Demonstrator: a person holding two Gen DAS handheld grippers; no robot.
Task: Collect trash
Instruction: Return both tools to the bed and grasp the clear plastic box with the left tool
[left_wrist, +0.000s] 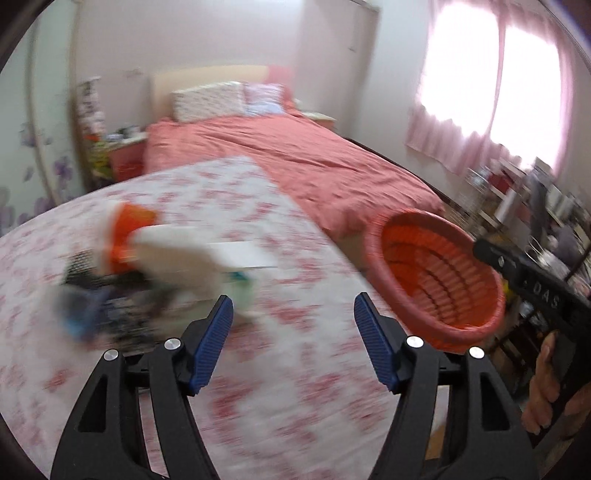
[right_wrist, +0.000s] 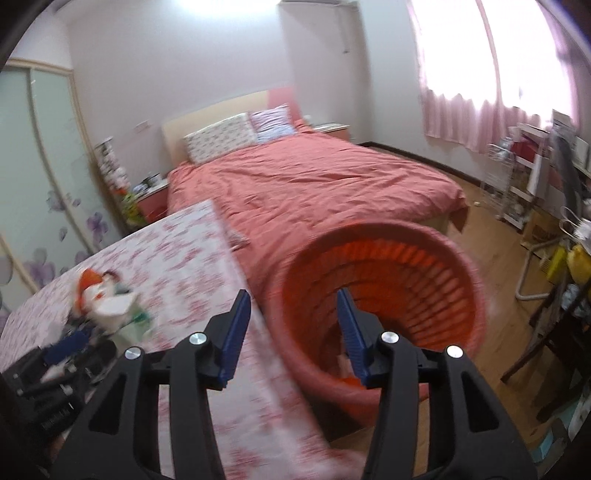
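Note:
A blurred pile of trash (left_wrist: 147, 254) with orange, white and dark pieces lies on the floral tablecloth (left_wrist: 277, 369), ahead and left of my open, empty left gripper (left_wrist: 293, 314). The pile also shows in the right wrist view (right_wrist: 107, 299). An orange-red slatted basket (left_wrist: 436, 280) is tilted at the table's right edge, its mouth facing me. In the right wrist view the basket (right_wrist: 388, 280) is close ahead. My right gripper (right_wrist: 293, 310) is open, its right finger in front of the basket's mouth. Its black body (left_wrist: 535, 291) shows in the left wrist view.
A bed with a red cover (right_wrist: 314, 184) lies behind the table. A cluttered desk and chair (right_wrist: 554, 258) stand at the right under pink curtains. A nightstand (left_wrist: 125, 155) stands left of the bed. Wooden floor (right_wrist: 491, 236) lies right of the basket.

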